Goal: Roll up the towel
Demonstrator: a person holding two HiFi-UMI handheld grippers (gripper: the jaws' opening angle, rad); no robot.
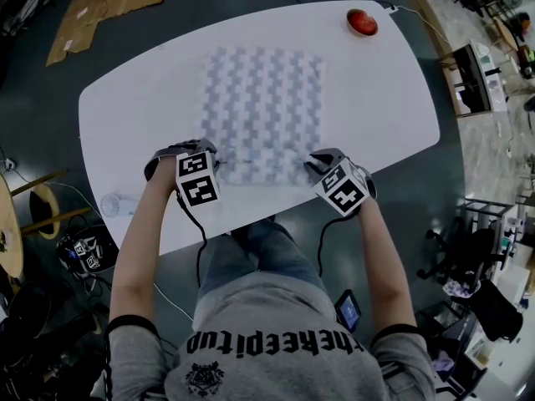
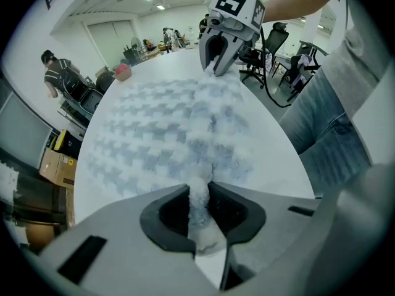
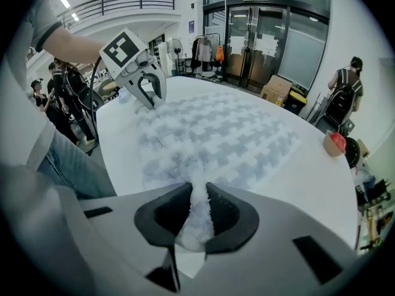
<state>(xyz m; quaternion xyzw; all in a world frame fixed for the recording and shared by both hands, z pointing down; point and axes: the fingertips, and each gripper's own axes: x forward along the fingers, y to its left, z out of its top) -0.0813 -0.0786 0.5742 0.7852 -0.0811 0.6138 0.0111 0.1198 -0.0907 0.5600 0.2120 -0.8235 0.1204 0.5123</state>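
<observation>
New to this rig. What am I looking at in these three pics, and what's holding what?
No robot here: a person holds a two-jaw gripper in each hand; the marker cubes are part of them. The head view is from a camera on the person's head, looking down at a white table. The other two views are from cameras riding on each gripper, looking along its jaws. A checked towel lies spread on the table, with a red round object near the far edge. The left gripper and the right gripper each pinch the towel's near edge, one by each corner, jaws shut on the cloth.
</observation>
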